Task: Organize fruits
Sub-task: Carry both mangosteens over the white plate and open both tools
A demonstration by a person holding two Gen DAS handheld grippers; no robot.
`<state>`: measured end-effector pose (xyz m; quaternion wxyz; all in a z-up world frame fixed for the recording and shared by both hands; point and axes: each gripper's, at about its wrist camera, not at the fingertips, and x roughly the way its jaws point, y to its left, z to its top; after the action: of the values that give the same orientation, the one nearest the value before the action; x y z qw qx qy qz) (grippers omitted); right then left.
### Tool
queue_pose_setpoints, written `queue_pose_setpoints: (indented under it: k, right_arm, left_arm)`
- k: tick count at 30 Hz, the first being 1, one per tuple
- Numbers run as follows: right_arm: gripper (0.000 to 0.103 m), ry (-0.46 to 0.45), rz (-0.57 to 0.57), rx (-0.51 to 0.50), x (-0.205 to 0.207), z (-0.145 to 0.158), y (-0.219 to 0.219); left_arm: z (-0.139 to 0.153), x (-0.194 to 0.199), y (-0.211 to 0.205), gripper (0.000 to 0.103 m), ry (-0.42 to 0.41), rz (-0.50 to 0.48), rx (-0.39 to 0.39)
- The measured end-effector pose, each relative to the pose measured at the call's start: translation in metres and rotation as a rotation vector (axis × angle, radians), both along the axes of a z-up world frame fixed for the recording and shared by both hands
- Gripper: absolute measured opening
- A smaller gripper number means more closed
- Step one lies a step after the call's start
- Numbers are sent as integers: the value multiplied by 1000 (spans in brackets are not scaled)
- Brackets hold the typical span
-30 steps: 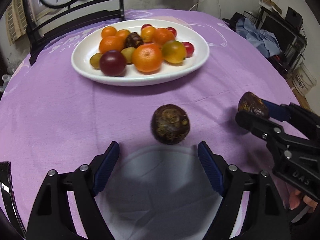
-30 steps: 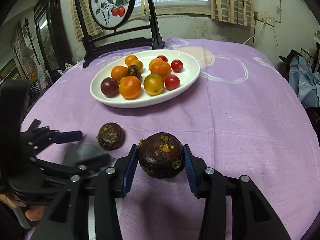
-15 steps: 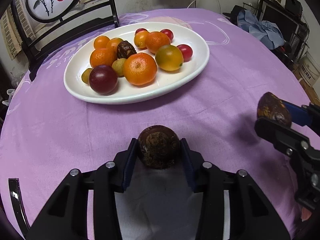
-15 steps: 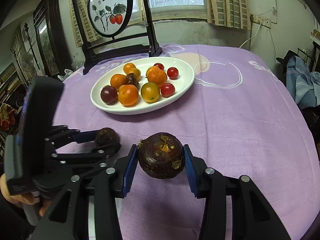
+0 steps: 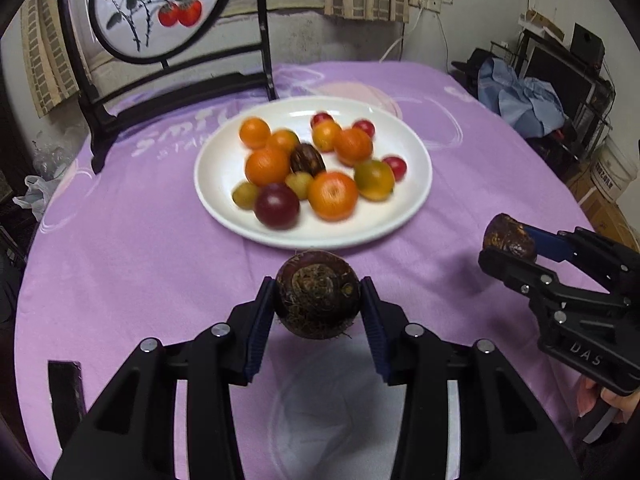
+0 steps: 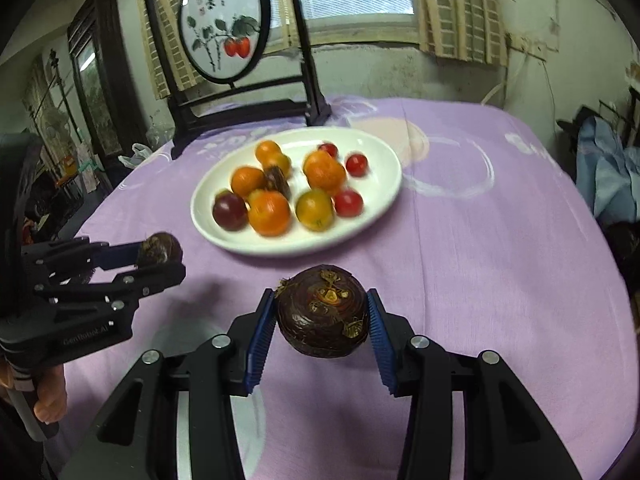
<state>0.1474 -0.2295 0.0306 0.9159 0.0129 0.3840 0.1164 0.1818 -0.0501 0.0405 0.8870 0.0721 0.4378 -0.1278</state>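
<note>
- My left claw is clamped on a dark brown chestnut, its blue pads pressing both flanks, and the nut hangs clear of the purple worktop.
- My right claw grips a second, smoother nut the same way, pads tight on both flanks, also held off the cloth.
- From the left camera the right claw shows off to the right and slightly ahead, with its nut sticking out of the tips.
- From the right camera the left claw shows off to the left, its nut at the tips.
- The white plate sits just ahead of both claws on the worktop, its near rim close beyond the left nut.
- In the plate lie oranges, a purple plum, small red tomatoes, a yellow-green fruit and one more dark nut among them; all are blurred.
- Past the plate, at the far edge, stands a dark-framed round panel painted with red fruit.
- At the right edge of the left view my fingers wrap the right claw's handle.
</note>
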Motion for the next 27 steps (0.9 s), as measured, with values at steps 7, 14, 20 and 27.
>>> queue_pose_setpoints:
  k: [7, 14, 20, 27]
  right_arm:
    - [46, -96, 52, -56, 44, 40, 25]
    - [46, -52, 54, -53, 109, 27, 39]
    - [46, -14, 66, -90, 139, 6, 48]
    - [53, -7, 57, -60, 142, 1, 40]
  left_arm:
    - [28, 45, 13, 42, -66, 69, -76]
    - [18, 101, 19, 42, -25, 130, -98]
    - [2, 129, 12, 42, -17, 128, -40]
    - [2, 134, 20, 63, -23, 187, -86]
